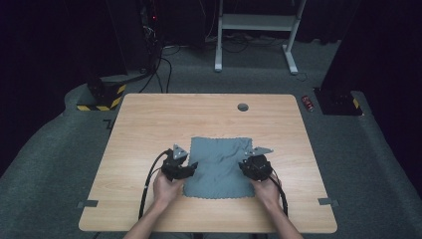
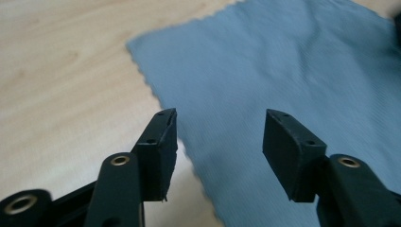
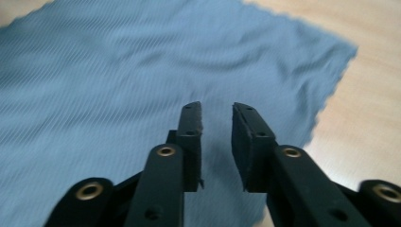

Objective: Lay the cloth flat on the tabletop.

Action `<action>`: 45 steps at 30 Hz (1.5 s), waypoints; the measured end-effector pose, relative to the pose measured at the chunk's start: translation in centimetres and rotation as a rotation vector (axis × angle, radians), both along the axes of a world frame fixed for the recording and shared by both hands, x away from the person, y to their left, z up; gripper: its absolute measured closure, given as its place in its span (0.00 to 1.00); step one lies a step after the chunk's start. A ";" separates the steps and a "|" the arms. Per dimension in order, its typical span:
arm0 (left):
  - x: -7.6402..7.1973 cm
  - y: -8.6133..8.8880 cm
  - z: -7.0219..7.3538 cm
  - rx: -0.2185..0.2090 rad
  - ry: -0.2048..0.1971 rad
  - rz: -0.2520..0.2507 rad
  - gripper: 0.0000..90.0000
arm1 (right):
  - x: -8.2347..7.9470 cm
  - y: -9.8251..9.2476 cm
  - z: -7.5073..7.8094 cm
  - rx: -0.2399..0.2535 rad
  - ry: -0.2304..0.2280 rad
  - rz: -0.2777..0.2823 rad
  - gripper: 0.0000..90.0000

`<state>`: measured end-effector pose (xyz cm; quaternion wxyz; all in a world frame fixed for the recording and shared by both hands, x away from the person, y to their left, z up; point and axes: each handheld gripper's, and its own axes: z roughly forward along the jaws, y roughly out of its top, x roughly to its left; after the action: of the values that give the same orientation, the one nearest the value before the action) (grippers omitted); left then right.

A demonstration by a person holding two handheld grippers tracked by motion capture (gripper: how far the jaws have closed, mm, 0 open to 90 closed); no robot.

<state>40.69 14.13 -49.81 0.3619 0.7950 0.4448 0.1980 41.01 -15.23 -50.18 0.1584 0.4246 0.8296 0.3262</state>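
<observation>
A grey-blue cloth lies spread flat on the wooden table, slightly rumpled, with a scalloped edge. My left gripper is at the cloth's left edge; in the left gripper view its jaws stand well apart just above the cloth with nothing between them. My right gripper is at the cloth's right side. In the right gripper view its jaws leave a narrow gap, hovering over the cloth near its right edge, pinching nothing.
A round cable hole sits near the table's far edge. Grey tape marks are stuck near the front corners. Beyond the table stand a white desk frame and a small red object on the carpet.
</observation>
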 end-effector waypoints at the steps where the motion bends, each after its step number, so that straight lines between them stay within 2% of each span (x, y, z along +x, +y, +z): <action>1: 0.7 -0.2 0.0 0.007 -0.001 0.004 0.53 | -0.4 -0.1 -0.2 -0.003 0.001 0.010 0.85; 2: 0.7 -0.2 0.0 0.007 -0.001 0.004 0.53 | -0.8 -0.1 -0.4 -0.003 0.003 0.014 0.86; 3: 2.2 -0.6 0.0 0.008 0.009 0.013 0.55 | -1.2 -0.2 -0.7 -0.008 0.007 0.023 0.87; 4: 2.2 -0.6 0.0 0.008 0.009 0.013 0.56 | -1.2 -0.2 -0.7 -0.008 0.007 0.023 0.87; 6: 3.1 -1.0 -0.1 0.018 0.010 0.019 0.57 | -1.9 -0.1 -1.0 -0.018 0.005 0.027 0.88; 9: 4.2 -1.4 -0.4 0.053 0.018 0.023 0.61 | -2.2 -0.2 -1.1 -0.003 0.006 0.028 0.88; 11: 4.5 -1.5 -0.8 0.064 0.019 0.038 0.64 | -2.3 -0.2 -1.1 -0.011 0.000 0.034 0.88; 12: 4.8 -1.4 -1.4 0.088 0.040 0.050 0.64 | -2.3 -0.2 -1.1 -0.015 -0.001 0.037 0.88; 15: 4.8 -0.8 -1.6 0.092 0.045 0.055 0.66 | -2.5 -0.3 -1.1 -0.031 -0.015 0.043 0.88; 17: 4.8 -0.6 -1.5 0.136 0.036 0.059 0.67 | -2.6 -0.4 -1.1 -0.041 -0.025 0.051 0.88; 20: 4.6 -0.4 -1.5 0.152 0.028 0.065 0.69 | -2.6 -0.6 -1.1 -0.046 -0.026 0.055 0.87; 21: 4.4 -0.2 -1.5 0.178 0.015 0.070 0.69 | -2.6 -0.7 -1.1 -0.045 -0.028 0.059 0.87; 25: 4.5 0.1 -1.3 0.165 0.033 0.092 0.66 | -2.5 -0.7 -1.1 -0.046 -0.025 0.052 0.84; 26: 4.4 0.3 -1.2 0.138 0.046 0.080 0.58 | -2.5 -0.8 -1.0 -0.041 -0.026 0.047 0.81; 27: 3.3 0.6 -0.7 0.081 0.029 0.053 0.57 | -2.8 -1.0 -0.9 -0.026 -0.030 0.047 0.81; 28: 3.3 0.6 -0.7 0.081 0.029 0.053 0.56 | -2.8 -1.0 -0.9 -0.026 -0.030 0.047 0.81; 29: 2.2 0.8 -0.3 0.039 0.014 0.031 0.54 | -3.7 -1.5 -0.6 0.005 -0.042 0.046 0.80; 30: 1.2 0.9 -0.1 0.016 0.018 0.009 0.53 | -4.2 -1.8 -0.5 0.014 -0.043 0.050 0.80; 31: 0.5 0.9 0.0 0.019 0.016 -0.012 0.53 | -4.2 -1.8 -0.5 0.014 -0.043 0.050 0.80; 32: -0.8 0.8 0.1 0.038 0.000 -0.036 0.52 | -5.2 -2.4 -0.6 0.021 -0.030 0.048 0.80; 33: -2.4 0.9 -0.2 0.058 -0.001 -0.065 0.52 | -5.4 -2.5 -0.7 0.023 -0.028 0.050 0.80; 35: -3.8 1.0 -0.8 0.078 -0.001 -0.079 0.52 | -6.0 -2.9 -1.0 0.020 -0.020 0.058 0.80; 37: -4.7 1.1 -1.5 0.109 0.002 -0.080 0.52 | -6.3 -2.9 -1.4 0.012 -0.027 0.062 0.80; 38: -4.7 1.1 -1.5 0.109 0.002 -0.080 0.52 | -6.3 -2.9 -1.4 0.012 -0.027 0.062 0.80; 42: -7.0 1.8 -2.2 0.131 -0.049 -0.051 0.55 | -6.8 -3.3 -1.5 -0.006 -0.051 0.066 0.82; 43: -7.0 1.8 -2.2 0.131 -0.049 -0.051 0.55 | -6.9 -3.5 -1.5 -0.008 -0.046 0.063 0.82; 45: -8.0 2.3 -2.4 0.106 -0.061 -0.033 0.56 | -7.1 -3.8 -1.5 -0.010 -0.045 0.068 0.82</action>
<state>32.69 16.42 -52.24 0.3358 0.8138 0.4094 0.2393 33.90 -19.00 -51.63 0.1682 0.3879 0.8414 0.3367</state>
